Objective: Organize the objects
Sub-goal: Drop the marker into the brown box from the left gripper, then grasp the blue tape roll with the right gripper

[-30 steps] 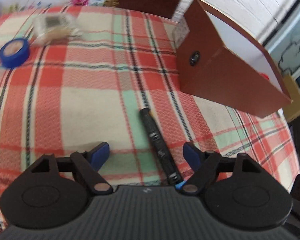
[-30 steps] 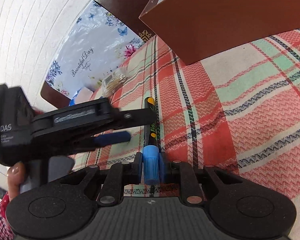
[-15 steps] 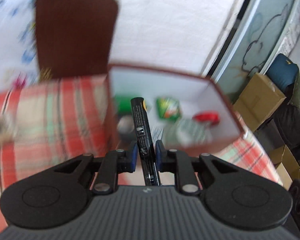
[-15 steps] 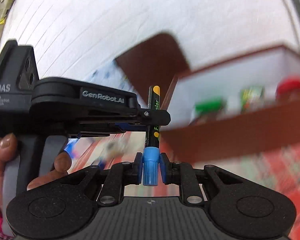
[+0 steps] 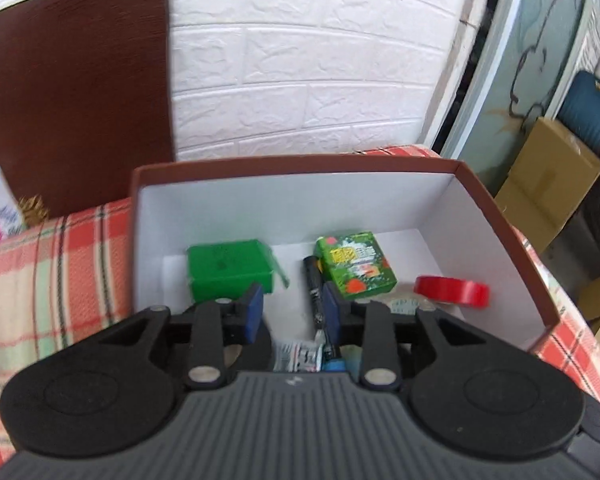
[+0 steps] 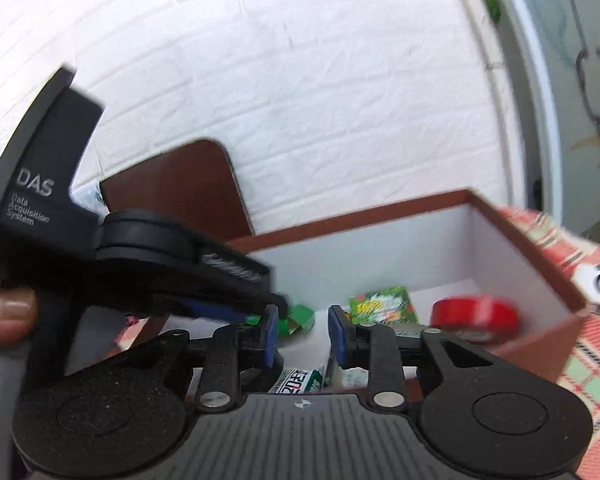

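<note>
A brown box with a white inside (image 5: 500,216) stands on the plaid cloth; it also shows in the right wrist view (image 6: 540,264). A black marker with a blue cap (image 5: 315,292) lies loose in it, beside my left gripper's right finger. My left gripper (image 5: 291,312) is open and empty over the box. My right gripper (image 6: 303,334) is open and empty over the same box, with the left gripper's body (image 6: 140,264) close on its left.
In the box lie a green box (image 5: 228,266), a green patterned packet (image 5: 354,266), a roll of red tape (image 5: 452,291) and a small printed packet (image 6: 298,380). A brown board (image 5: 76,92) leans on the white brick wall. Cardboard cartons (image 5: 548,184) stand to the right.
Both grippers have opened and the marker they held together has dropped into the box. Both have moved in over the box's opening.
</note>
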Demonstrator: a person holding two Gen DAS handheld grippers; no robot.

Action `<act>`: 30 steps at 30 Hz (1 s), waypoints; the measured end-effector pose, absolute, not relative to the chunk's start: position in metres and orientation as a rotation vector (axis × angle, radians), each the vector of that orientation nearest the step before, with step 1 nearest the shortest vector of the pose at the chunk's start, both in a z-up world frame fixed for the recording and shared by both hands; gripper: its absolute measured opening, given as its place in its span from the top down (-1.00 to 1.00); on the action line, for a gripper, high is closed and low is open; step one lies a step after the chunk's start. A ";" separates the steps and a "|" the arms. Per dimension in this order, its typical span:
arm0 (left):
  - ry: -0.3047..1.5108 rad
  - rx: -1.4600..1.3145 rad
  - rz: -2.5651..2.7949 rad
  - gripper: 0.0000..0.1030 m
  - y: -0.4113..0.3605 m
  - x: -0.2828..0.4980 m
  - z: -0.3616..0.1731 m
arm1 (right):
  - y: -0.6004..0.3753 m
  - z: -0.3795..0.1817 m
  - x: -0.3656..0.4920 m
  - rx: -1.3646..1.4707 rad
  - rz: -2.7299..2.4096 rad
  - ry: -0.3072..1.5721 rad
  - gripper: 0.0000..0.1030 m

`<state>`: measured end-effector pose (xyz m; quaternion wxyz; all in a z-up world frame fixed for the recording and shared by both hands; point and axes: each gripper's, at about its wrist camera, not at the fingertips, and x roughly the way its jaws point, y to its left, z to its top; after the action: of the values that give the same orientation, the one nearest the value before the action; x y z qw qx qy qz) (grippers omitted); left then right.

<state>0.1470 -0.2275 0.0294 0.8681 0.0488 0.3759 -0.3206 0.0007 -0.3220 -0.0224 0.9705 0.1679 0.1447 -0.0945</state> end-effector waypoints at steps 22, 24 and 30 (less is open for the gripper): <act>0.702 0.091 -0.040 0.01 0.092 0.085 -0.063 | -0.132 -0.076 -0.007 0.025 0.212 0.671 0.19; 0.686 0.015 0.040 -0.31 0.132 0.092 -0.076 | -0.114 -0.069 0.011 -0.012 0.251 0.661 0.20; 0.571 -0.103 0.098 -0.54 0.168 0.085 -0.085 | -0.040 -0.056 0.079 -0.102 0.357 0.632 0.20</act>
<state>0.0849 0.1679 -0.0854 0.9571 -0.0509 0.2812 0.0485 0.0785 -0.0405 -0.0562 0.9336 -0.0496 0.3090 0.1745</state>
